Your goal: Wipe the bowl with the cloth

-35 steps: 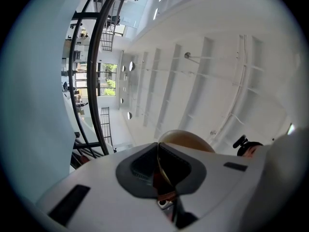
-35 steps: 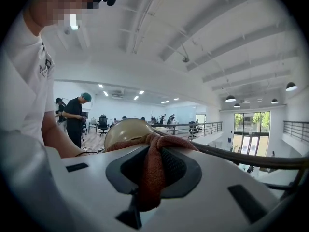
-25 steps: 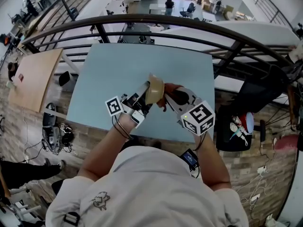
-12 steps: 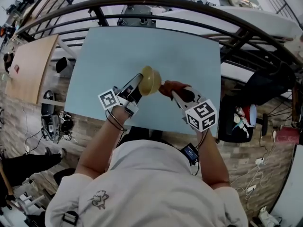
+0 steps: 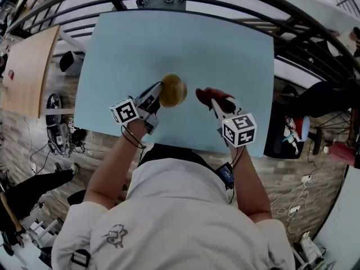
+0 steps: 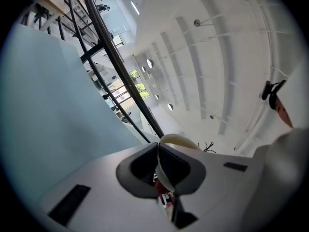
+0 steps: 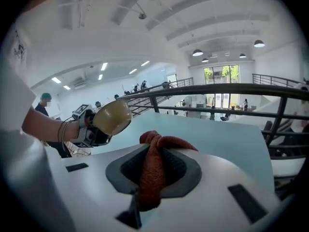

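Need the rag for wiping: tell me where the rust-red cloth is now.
In the head view the rust-red cloth is clamped in the right gripper, right of the tan bowl and apart from it, over the pale blue table.

Bright, even indoor light from ceiling lamps; soft shadows; strong fisheye bending with dark vignetted corners; slight blur.

White short-sleeved shirt (image 5: 174, 207), lower centre of the head view, with a small dark emblem (image 5: 114, 235) at lower left. Dark bands (image 5: 130, 140) ring the left wrist; a dark, blue-faced device (image 5: 226, 175) sits by the right. The left gripper (image 5: 159, 89) and right gripper (image 5: 218, 104) are white, each bearing a cube (image 5: 239, 129) of black square markers.
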The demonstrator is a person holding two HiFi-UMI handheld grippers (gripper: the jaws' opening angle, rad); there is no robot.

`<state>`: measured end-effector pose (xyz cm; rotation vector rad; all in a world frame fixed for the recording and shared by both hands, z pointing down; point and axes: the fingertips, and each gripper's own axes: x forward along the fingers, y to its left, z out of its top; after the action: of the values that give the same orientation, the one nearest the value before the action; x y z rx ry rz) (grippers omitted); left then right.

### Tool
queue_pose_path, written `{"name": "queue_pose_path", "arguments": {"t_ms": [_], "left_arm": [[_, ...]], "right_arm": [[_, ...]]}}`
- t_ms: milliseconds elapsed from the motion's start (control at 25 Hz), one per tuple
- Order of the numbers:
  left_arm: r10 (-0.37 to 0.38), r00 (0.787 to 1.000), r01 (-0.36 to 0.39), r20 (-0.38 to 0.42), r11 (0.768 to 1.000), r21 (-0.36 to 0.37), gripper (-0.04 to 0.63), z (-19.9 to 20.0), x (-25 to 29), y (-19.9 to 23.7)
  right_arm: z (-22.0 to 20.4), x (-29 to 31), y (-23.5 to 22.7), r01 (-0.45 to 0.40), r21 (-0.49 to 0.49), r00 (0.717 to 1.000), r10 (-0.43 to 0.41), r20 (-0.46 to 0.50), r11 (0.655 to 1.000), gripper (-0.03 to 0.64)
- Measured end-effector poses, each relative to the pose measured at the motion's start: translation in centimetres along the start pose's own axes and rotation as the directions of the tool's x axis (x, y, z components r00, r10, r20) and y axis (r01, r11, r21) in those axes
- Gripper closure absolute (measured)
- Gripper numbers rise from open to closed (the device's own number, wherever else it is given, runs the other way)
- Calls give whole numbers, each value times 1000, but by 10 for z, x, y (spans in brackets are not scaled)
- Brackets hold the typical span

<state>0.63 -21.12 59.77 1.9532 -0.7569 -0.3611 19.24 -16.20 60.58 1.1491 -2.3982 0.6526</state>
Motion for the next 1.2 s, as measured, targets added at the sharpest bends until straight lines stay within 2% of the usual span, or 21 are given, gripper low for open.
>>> {"name": "queue_pose_path", "arguments": {"t_ms": [200,360,560,680,880,1200], "left_arm": [[113,990,-103,-90,989,107,575,4,9,43],[157,977,-132,-147,977,168,575,-1,21,62],[211,950,-153,-231,958,244,575,-12,38,92],[259,928,-176,-268,938,298,575,-17,43,111],[334,891,-187,-308,887,422,575,-29,55,133],[395,856,-211,-334,856,472,575,-52,50,166]], "right_arm": [[-15,36,-9,16,58,999,-13,-49,998,552],[-29,58,-11,20,73,997,-14,-78,997,552],[-50,87,-17,31,100,992,-18,-129,994,552],[-57,103,-19,47,115,987,-29,-155,992,552],[-68,120,-36,81,152,985,-55,-166,985,552],[-82,135,-37,86,150,979,-56,-196,985,552]]}}
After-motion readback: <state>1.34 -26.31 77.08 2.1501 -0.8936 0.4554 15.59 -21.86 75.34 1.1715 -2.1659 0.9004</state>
